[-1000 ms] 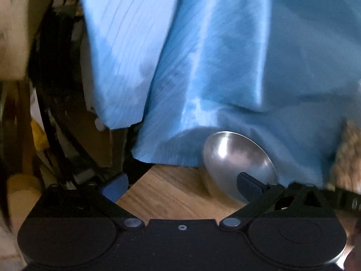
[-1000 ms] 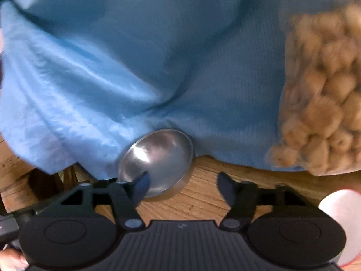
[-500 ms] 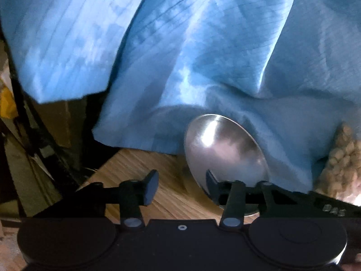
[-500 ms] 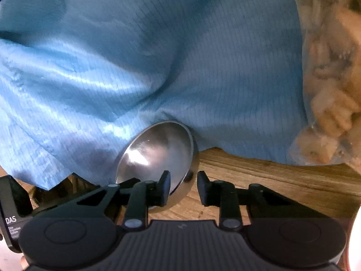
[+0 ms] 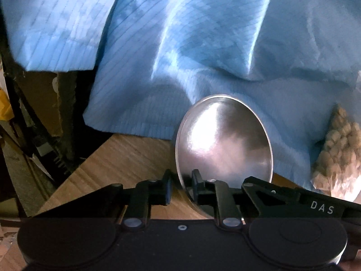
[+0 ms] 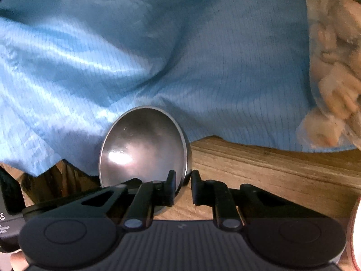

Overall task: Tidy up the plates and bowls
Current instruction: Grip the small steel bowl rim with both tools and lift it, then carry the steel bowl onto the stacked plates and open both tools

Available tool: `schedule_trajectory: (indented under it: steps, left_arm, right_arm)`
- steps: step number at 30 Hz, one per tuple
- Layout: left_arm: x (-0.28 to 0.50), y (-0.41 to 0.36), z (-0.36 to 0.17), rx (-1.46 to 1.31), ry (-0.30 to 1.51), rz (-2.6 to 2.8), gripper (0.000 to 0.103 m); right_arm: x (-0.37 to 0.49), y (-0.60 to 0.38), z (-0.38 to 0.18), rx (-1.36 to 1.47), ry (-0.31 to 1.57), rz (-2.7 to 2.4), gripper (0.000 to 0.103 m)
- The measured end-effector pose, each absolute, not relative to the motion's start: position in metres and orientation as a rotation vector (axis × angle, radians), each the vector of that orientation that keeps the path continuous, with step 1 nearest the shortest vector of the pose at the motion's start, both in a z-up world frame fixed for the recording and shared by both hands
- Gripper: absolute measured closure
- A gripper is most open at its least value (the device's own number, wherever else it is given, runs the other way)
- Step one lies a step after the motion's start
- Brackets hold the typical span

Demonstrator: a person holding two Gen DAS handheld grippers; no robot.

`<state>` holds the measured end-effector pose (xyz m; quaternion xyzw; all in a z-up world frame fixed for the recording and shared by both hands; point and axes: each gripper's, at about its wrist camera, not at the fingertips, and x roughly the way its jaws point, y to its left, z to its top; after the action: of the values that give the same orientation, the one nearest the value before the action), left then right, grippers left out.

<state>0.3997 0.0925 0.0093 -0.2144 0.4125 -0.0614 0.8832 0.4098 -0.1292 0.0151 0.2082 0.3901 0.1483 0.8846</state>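
Observation:
A small round steel bowl [image 5: 223, 144] is held tilted above the wooden table, its shiny inside facing the cameras. My left gripper [image 5: 181, 188] is shut on the bowl's left rim, one finger inside and one outside. My right gripper [image 6: 182, 186] is shut on the rim of the same bowl [image 6: 142, 151] at its right side. The bowl's lower edge is hidden behind the fingers in both views.
A person's blue striped smock [image 5: 203, 45] fills the background close behind the bowl. A clear bag of pale food pieces [image 6: 334, 79] hangs at the right. The wooden table [image 6: 270, 169] lies below. A white and red dish edge [image 6: 356, 237] shows at the far right.
Both grippers have closed from wide open onto the bowl's rim, the left on one side and the right on the other. The bowl now looks larger and more upright.

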Motion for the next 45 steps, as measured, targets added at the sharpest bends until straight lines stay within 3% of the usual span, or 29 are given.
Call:
schedule_trajectory:
  steps: [14,28,45]
  left_arm:
    - [0.345,0.067,0.044,-0.388,0.757,-0.223,0.084]
    - [0.263,-0.01,0.071,-0.294,0.702,-0.398,0.084]
    - [0.165,-0.104,0.036,-0.28,0.813,-0.667,0.082]
  right_arm:
    - [0.349,-0.15,0.043,0.416,0.707,0.3,0.087]
    - [0.235,-0.224,0.062,0.456,0.603,0.247,0.086]
    - [0.077,-0.308,0.043,0.465,0.626,0.097,0.086]
